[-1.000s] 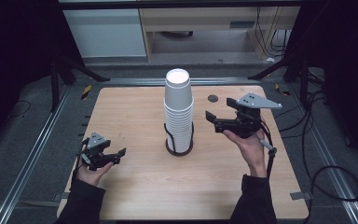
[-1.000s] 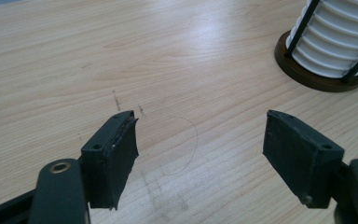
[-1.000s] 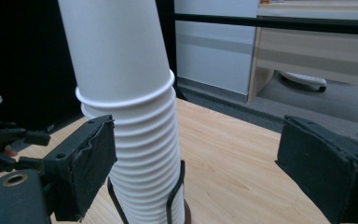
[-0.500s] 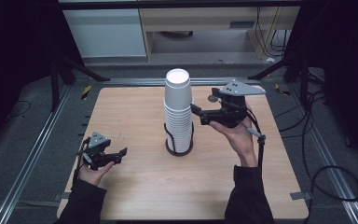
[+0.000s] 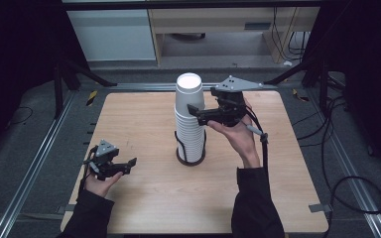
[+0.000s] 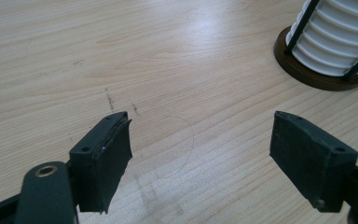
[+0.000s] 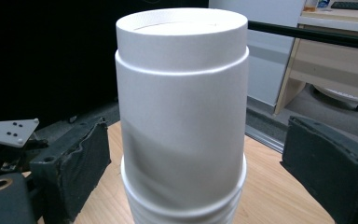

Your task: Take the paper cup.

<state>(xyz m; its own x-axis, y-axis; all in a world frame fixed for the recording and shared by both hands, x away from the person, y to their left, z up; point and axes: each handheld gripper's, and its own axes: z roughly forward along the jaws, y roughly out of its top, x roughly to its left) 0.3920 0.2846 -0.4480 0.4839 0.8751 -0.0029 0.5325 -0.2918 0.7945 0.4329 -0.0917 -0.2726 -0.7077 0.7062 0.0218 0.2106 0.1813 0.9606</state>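
A tall stack of white paper cups [image 5: 189, 116] stands upside down in a dark wire holder [image 5: 190, 153] near the middle of a light wooden table [image 5: 144, 198], its round base [image 6: 324, 77] resting on the wood. The person's right gripper [image 5: 198, 113] is held level beside the upper part of the stack, at the stack's right in the high view, with the grey three-cornered plate [image 5: 238, 83] on top of it. In the right gripper view the top cup [image 7: 182, 98] stands between the two black jaws; the jaws have just been opening, and a gap shows between each pad and the cup wall, so the cup is flanked rather than clamped. The left gripper [image 5: 121, 167] rests low over the near left part of the table, well apart from the stack, held in the person's left hand [image 5: 99, 181]. Its jaws stand wide apart above bare wood with nothing between them, and the holder's base appears at the upper right corner of the left gripper view. Dark sleeves [image 5: 255, 203] enter from the bottom edge.
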